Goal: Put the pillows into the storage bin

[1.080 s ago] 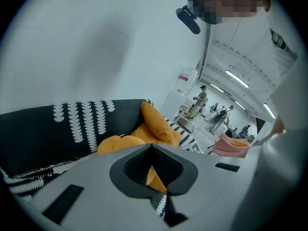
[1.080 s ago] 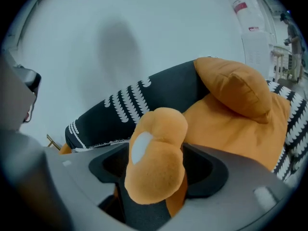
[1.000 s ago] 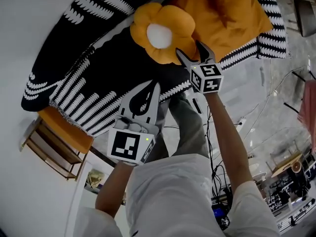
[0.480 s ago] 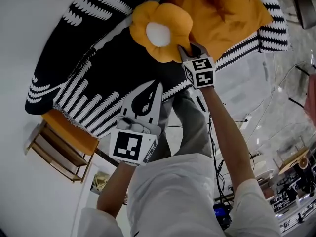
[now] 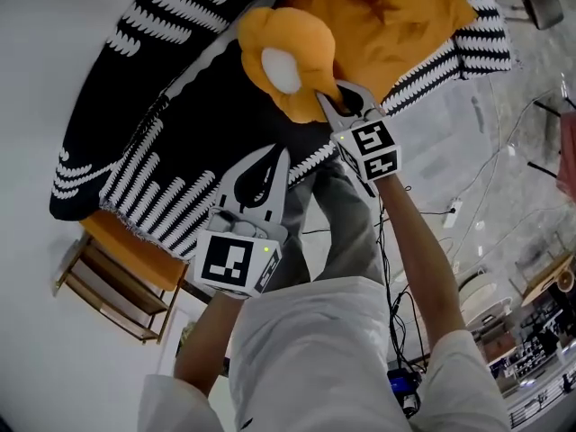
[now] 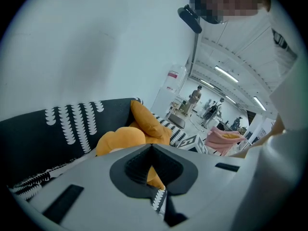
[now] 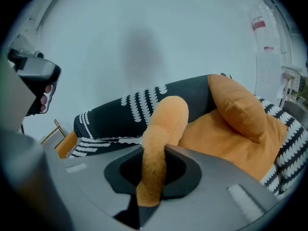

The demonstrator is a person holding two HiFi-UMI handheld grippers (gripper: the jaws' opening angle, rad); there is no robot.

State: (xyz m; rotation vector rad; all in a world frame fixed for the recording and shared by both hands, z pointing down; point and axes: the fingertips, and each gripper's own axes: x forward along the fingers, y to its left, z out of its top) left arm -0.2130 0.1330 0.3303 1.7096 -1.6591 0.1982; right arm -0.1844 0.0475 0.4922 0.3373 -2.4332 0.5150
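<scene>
Gripping one petal of the flower pillow (image 5: 301,34), the right gripper (image 5: 340,97) is clenched on plush. Its jaws have just been closing, and the fabric is pinched flat between them. In the right gripper view the orange petal runs down through the gripper (image 7: 154,153), and the rest of the flower pillow (image 7: 166,117) rises directly ahead of the tips. The pillow's white centre (image 5: 279,68) faces away from this tool, toward its left.

Beyond the tips and to their right, an orange cushion (image 7: 238,107) leans against the sofa back. The same orange cushion (image 5: 387,16) appears past the tool in the head view.

A black-and-white throw (image 5: 153,106) lies under the pillow and spreads away to the left of both tools.

The left gripper (image 5: 284,156) is held nearer the person and to the left of the right one. Its jaws are closed tip to tip with nothing between them, as the left gripper view (image 6: 152,147) confirms. The flower pillow (image 6: 120,138) sits ahead of its tips and apart from them.
</scene>
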